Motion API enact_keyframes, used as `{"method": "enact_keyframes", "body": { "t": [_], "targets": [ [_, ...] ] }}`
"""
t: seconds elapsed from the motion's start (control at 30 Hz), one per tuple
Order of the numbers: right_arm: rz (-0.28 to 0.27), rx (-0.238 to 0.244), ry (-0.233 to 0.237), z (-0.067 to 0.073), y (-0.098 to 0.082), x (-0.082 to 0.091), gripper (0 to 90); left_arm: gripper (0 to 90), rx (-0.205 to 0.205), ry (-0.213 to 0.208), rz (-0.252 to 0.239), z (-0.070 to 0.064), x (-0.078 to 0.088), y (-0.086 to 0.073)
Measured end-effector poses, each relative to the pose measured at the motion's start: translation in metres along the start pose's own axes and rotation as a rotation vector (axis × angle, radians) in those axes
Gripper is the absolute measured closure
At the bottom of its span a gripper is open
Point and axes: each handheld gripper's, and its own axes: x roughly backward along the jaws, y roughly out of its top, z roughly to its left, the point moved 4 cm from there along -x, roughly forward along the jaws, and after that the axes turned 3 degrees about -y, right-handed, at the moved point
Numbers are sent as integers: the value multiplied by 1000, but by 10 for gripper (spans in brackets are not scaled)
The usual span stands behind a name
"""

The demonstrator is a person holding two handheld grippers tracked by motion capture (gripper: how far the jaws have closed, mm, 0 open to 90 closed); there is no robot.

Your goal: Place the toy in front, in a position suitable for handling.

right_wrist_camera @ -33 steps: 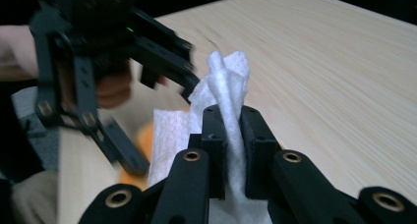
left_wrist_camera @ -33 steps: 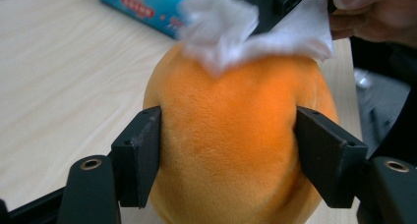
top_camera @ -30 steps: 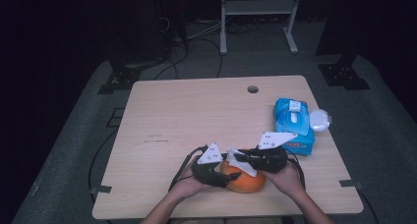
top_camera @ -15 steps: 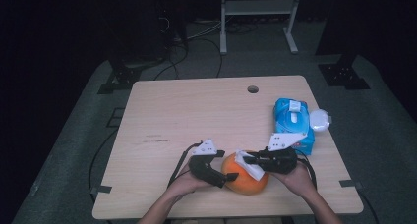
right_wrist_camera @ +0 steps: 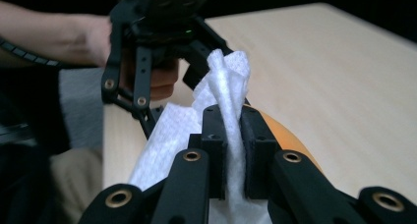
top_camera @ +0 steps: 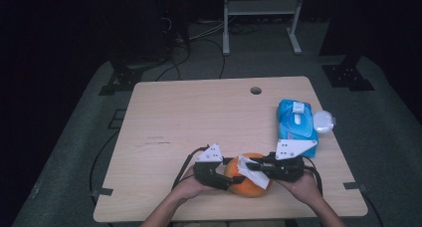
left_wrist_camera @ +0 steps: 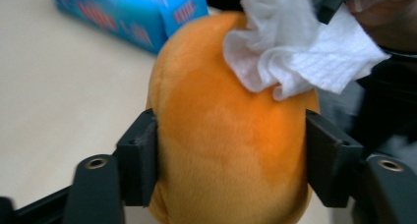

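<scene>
A person at a pale wooden worktop [top_camera: 189, 117] wiped down an orange plush ball [left_wrist_camera: 231, 130] with a white wipe [left_wrist_camera: 300, 52], a hand-held gripper in each hand. The ball sat at the near edge of the worktop, between the two hands. The left hand-held gripper [top_camera: 221, 178] had just been closing its jaws, and in the left gripper view both black pads pressed against the ball's sides, steadying it. The right hand-held gripper [right_wrist_camera: 228, 135] held its jaws narrow, with a bunched fold of the wipe pinched between them; the loose end of the cloth draped over the top of the ball and touched its fur.

A blue pack of wipes [top_camera: 296, 125] lay at the right side of the worktop, well apart from the ball, with a small clear lid-like piece [top_camera: 323, 121] just beside its far edge. A round cable hole [top_camera: 256, 90] marked the far side of the surface.

Judging by how things lay, the work appeared to be in mid-course: a wipe was already out of the pack and on the ball, and the ball was secured for cleaning. The cloth covered only the upper part facing the right hand, so the lower flanks and the side under the left pads seemingly remained to be wiped, which would likely call for turning or re-gripping the ball. Whether any dirt remained on the fur could not be told.
</scene>
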Motion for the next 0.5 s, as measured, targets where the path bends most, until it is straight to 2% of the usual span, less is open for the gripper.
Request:
{"method": "enact_keyframes", "body": {
  "t": [0.07, 0.13, 0.2, 0.27, 0.33, 0.43, 0.5],
  "targets": [
    [-32, 4, -28, -3, 7, 2, 813, 341, -83, 94, -54, 1, 5, 5],
    [-57, -13, -48, -9, 10, 0, 813, 338, -107, 135, -45, 3, 4, 3],
    [-39, -27, -60, -15, 5, -9, 813, 327, -83, 149, 14, 9, -1, -7],
    [-6, -57, -55, -19, -6, -24, 814, 306, -35, 137, 24, 14, -3, -15],
    [-27, -99, -50, -16, -9, -33, 814, 277, -25, 137, 41, 15, -2, -15],
    [-26, -61, -38, -7, -3, -40, 813, 266, -25, 130, 37, 12, -3, -14],
    [-22, -39, -25, -1, 3, -47, 813, 266, -51, 137, 52, 8, -5, -13]
  ]
}}
